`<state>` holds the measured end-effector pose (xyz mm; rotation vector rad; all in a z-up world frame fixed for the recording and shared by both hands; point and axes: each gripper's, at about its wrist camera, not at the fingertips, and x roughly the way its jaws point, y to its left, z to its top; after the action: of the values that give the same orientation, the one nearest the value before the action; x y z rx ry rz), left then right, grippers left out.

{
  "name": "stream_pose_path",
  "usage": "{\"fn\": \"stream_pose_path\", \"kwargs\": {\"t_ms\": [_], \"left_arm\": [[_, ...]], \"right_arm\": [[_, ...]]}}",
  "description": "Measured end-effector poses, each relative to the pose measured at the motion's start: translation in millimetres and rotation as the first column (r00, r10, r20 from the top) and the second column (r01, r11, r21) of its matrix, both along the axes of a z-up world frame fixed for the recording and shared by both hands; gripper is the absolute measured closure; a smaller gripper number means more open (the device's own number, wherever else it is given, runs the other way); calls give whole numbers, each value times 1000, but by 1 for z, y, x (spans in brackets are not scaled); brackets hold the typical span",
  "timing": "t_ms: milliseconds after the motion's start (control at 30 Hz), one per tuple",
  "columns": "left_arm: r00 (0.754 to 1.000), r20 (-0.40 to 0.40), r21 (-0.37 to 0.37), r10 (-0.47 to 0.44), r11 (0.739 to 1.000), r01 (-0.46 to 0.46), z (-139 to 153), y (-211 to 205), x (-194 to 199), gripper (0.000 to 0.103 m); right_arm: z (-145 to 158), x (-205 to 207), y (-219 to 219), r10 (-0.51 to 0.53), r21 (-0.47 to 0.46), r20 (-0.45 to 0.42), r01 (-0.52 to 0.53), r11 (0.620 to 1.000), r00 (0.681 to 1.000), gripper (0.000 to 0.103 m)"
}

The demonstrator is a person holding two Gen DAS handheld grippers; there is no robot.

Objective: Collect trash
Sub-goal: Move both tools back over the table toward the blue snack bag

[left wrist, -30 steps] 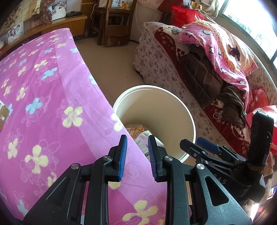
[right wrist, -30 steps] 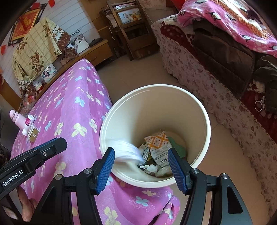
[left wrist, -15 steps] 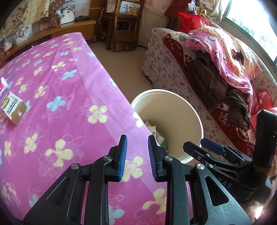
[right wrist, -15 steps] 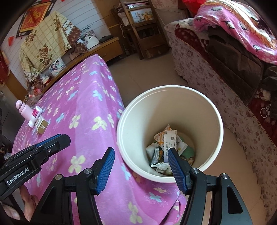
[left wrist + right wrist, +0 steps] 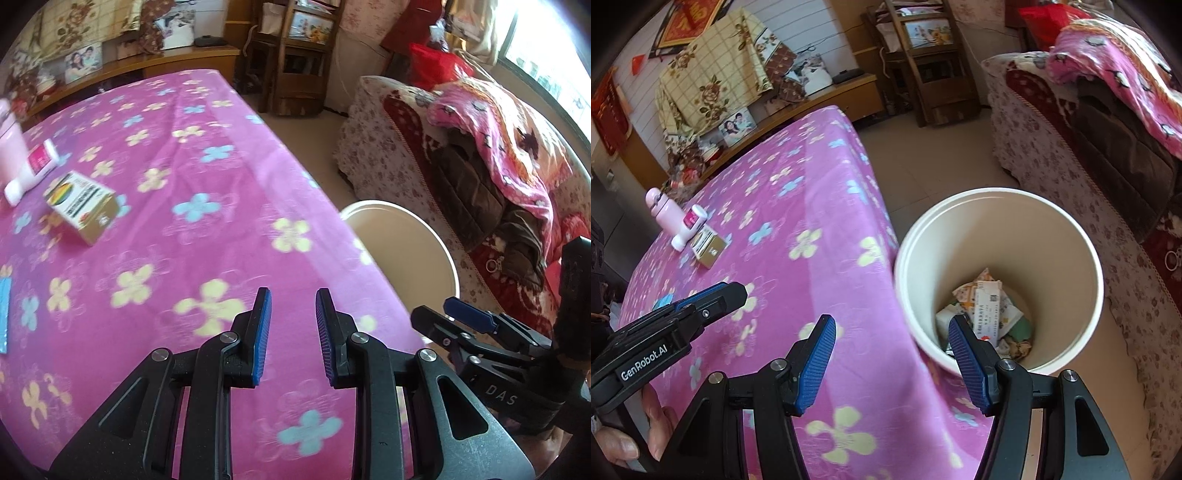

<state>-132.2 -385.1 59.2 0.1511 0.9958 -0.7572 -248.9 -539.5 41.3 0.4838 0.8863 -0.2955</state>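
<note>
A cream bucket (image 5: 1082, 236) stands on the floor by the table's right edge, with several wrappers and papers (image 5: 988, 312) in its bottom; its rim shows in the left wrist view (image 5: 439, 243). My right gripper (image 5: 890, 339) is open and empty, over the table edge beside the bucket. My left gripper (image 5: 291, 317) is open a little and empty, above the pink flowered tablecloth (image 5: 177, 155). A small gold box (image 5: 81, 206), a white tube (image 5: 31, 170) and a pink bottle (image 5: 665, 210) lie at the table's far left. A blue item (image 5: 3, 314) lies at the left edge.
A sofa (image 5: 443, 155) heaped with clothes and a pink blanket runs along the right. A wooden shelf unit (image 5: 927, 59) and a low wooden cabinet (image 5: 827, 96) stand at the back. Beige floor (image 5: 945, 155) lies between table and sofa.
Both grippers have swung left from the bucket toward the table. A white piece of trash fell from the right gripper into the bucket a second ago. The box and tube have come into view.
</note>
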Motion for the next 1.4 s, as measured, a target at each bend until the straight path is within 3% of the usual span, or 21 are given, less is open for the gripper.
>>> {"fn": "stream_pose_path", "kwargs": {"t_ms": [333, 567, 767, 967, 1267, 1333, 1400], "left_arm": [[990, -20, 26, 137, 990, -137, -14, 73, 39, 80], [965, -40, 52, 261, 965, -259, -28, 138, 78, 80], [934, -83, 47, 348, 937, -345, -36, 191, 103, 80], [907, -113, 46, 406, 914, -403, -35, 261, 98, 80], [809, -96, 91, 580, 815, -573, -33, 379, 88, 80], [802, -100, 79, 589, 808, -583, -28, 392, 85, 80], [809, -95, 61, 580, 814, -577, -22, 393, 83, 80]], "right_arm": [[6, 24, 44, 94, -8, 0, -94, 995, 996, 42], [6, 44, 79, 171, -11, -10, -171, 985, 985, 42], [8, 57, 101, 219, -14, -14, -219, 976, 976, 42], [5, 72, 124, 269, -6, -22, -269, 963, 963, 41], [-1, 102, 170, 365, 22, -25, -364, 931, 931, 41], [-1, 109, 177, 383, 26, -16, -382, 924, 924, 41], [-1, 120, 184, 404, 28, -4, -404, 914, 915, 34]]}}
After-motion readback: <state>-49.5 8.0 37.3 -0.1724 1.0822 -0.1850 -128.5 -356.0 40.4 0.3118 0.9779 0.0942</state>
